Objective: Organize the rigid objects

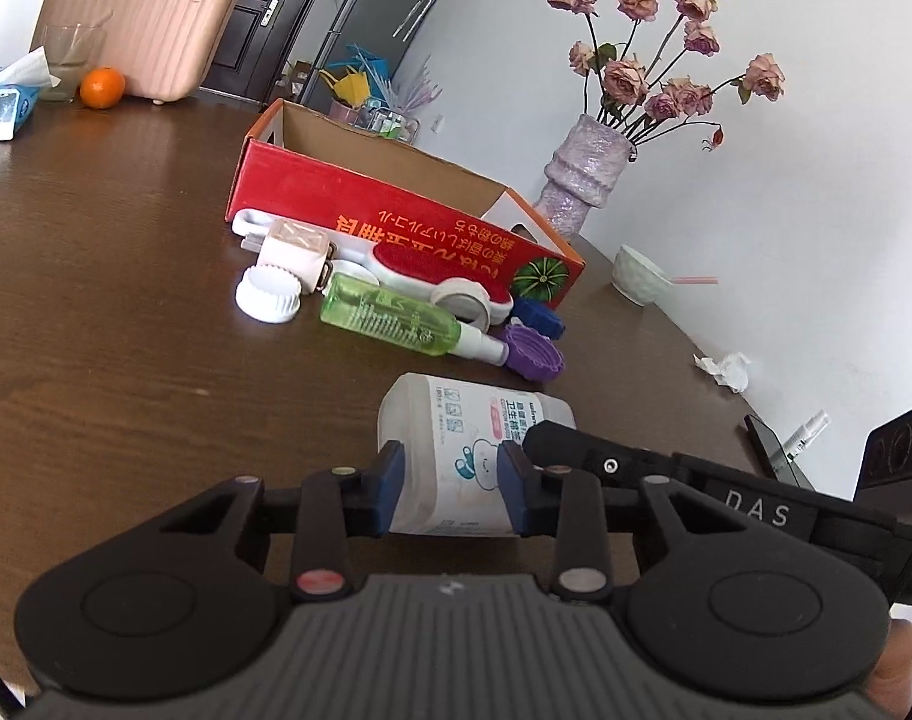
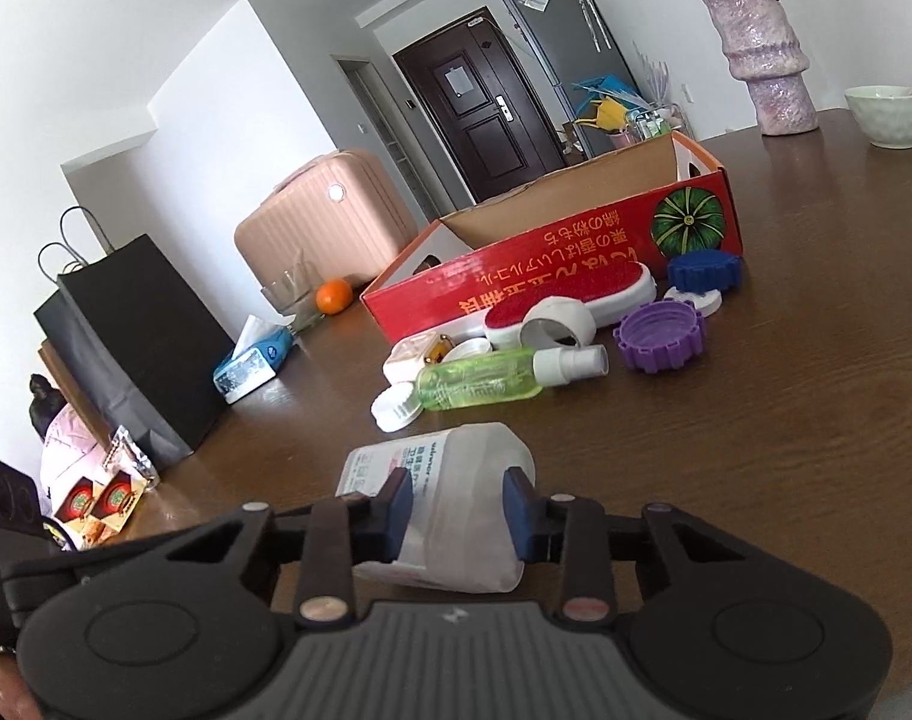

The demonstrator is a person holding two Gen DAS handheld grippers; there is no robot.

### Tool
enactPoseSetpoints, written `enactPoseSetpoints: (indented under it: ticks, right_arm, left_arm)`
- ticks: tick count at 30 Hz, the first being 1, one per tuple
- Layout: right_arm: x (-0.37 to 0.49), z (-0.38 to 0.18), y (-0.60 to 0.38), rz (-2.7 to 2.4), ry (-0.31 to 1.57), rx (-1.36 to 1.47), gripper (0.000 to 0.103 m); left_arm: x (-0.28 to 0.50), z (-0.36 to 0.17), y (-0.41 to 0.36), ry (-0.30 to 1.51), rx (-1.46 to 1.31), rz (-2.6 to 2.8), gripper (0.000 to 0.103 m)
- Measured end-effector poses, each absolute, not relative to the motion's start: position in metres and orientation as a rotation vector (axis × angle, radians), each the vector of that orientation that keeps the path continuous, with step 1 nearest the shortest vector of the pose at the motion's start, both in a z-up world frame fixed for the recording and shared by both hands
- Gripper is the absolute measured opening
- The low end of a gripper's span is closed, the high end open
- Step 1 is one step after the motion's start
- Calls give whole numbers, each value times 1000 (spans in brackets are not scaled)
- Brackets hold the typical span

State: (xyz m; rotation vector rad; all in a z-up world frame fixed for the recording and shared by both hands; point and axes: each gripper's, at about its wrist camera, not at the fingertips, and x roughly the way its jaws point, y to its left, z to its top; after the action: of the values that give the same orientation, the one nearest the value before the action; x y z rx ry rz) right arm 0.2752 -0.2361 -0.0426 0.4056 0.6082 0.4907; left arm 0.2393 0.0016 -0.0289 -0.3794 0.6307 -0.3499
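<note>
Both grippers grip the same item: the left gripper [image 1: 450,489] has its blue pads pressed on the flanks of the cotton-swab jar [image 1: 468,450], and the right gripper [image 2: 459,513] is clamped on the same jar [image 2: 444,504] from the opposite end. The jar lies on its side on the surface [image 1: 126,330], just in front of the loose pile and near the open red box [image 1: 396,204]. Risk one: with two grippers on one smooth, rounded plastic body, any unequal pull or twist is likely to rotate the jar out of one pair of pads. Risk two: if the lid is only pressed on, opposing forces could separate it and spill the contents; which end carries the lid cannot be told. Risk three: a low carry toward the box could strike the green spray bottle [image 1: 396,318] or the purple cap [image 1: 531,354], which lie directly between jar and box, and scatter them. The jar is a translucent white cylinder with a printed label showing a cartoon bear and blue and pink marks. It appears light and rigid, with slick walls.
</note>
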Motion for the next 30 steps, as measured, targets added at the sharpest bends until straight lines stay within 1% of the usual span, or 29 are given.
enactPoseSetpoints:
  ticks: [7, 10, 12, 16, 24, 30]
  right_arm:
    - [270, -47, -240, 494, 621, 412, 32]
    - [271, -49, -241, 500, 624, 425, 32]
    - [271, -50, -240, 504, 623, 427, 31]
    - [265, -44, -242, 494, 586, 414, 27]
    - [285, 4, -251, 501, 409, 364, 27]
    - [346, 40, -255, 486, 304, 329, 27]
  left_arm:
    - [238, -30, 4, 613, -387, -330, 32]
    - [245, -33, 9, 643, -416, -339, 32]
    - [245, -34, 11, 643, -444, -346, 31]
    - [241, -26, 7, 587, -434, -360, 29]
    - [281, 22, -1, 426, -423, -396, 29]
    - [352, 60, -10, 349, -394, -389, 29]
